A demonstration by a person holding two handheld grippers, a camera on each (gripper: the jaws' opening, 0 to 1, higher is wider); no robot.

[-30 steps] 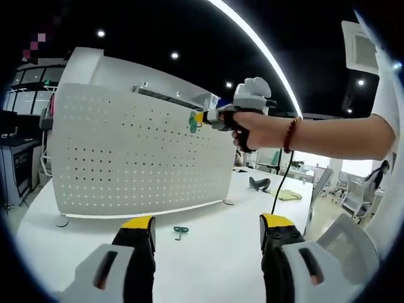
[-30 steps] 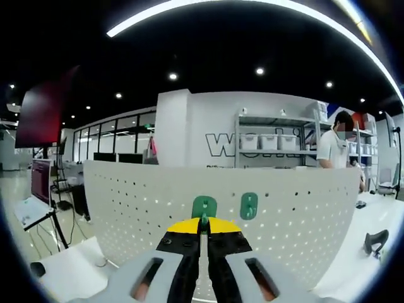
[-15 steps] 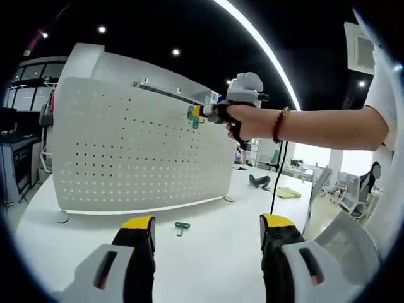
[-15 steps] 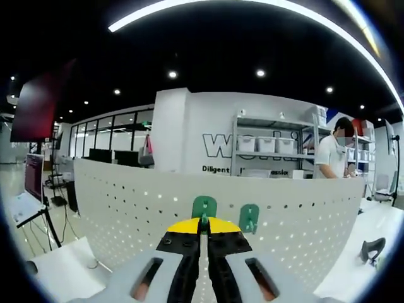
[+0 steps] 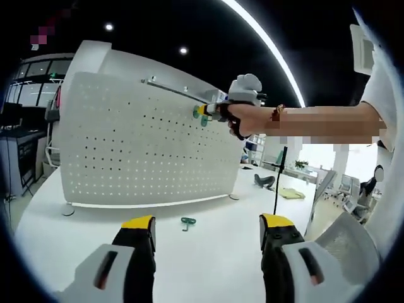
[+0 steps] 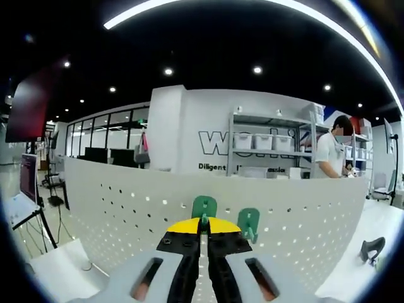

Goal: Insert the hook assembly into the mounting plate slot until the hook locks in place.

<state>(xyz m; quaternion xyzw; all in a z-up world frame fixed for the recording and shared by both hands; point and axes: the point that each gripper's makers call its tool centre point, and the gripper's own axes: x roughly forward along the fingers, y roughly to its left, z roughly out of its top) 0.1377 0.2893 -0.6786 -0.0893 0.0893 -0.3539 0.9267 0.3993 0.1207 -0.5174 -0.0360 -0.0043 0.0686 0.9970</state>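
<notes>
A white perforated mounting plate (image 5: 139, 145) stands upright on the white table (image 5: 208, 252). In the left gripper view my right gripper (image 5: 201, 112) is held by a hand high at the plate's upper right, shut on a green hook (image 5: 196, 112). In the right gripper view the same green hook (image 6: 204, 206) sticks up from my shut right gripper (image 6: 203, 222), close to the mounting plate (image 6: 126, 208). A second green hook (image 6: 248, 223) hangs on the plate just to its right. A third green hook (image 5: 187, 222) lies on the table. My left gripper (image 5: 206, 232) stands open low over the table, holding nothing.
A dark handheld tool (image 5: 263, 181) and a yellow-green cloth (image 5: 290, 193) lie at the table's far right. Office chairs (image 5: 350, 246) stand to the right. Shelving with white bins (image 6: 265, 142) and a person (image 6: 331, 151) stand behind the plate.
My right gripper with the green hook has edged up toward the plate's top edge. The hung hook now sits lower and closer to the held one. The left view has shifted slightly.
</notes>
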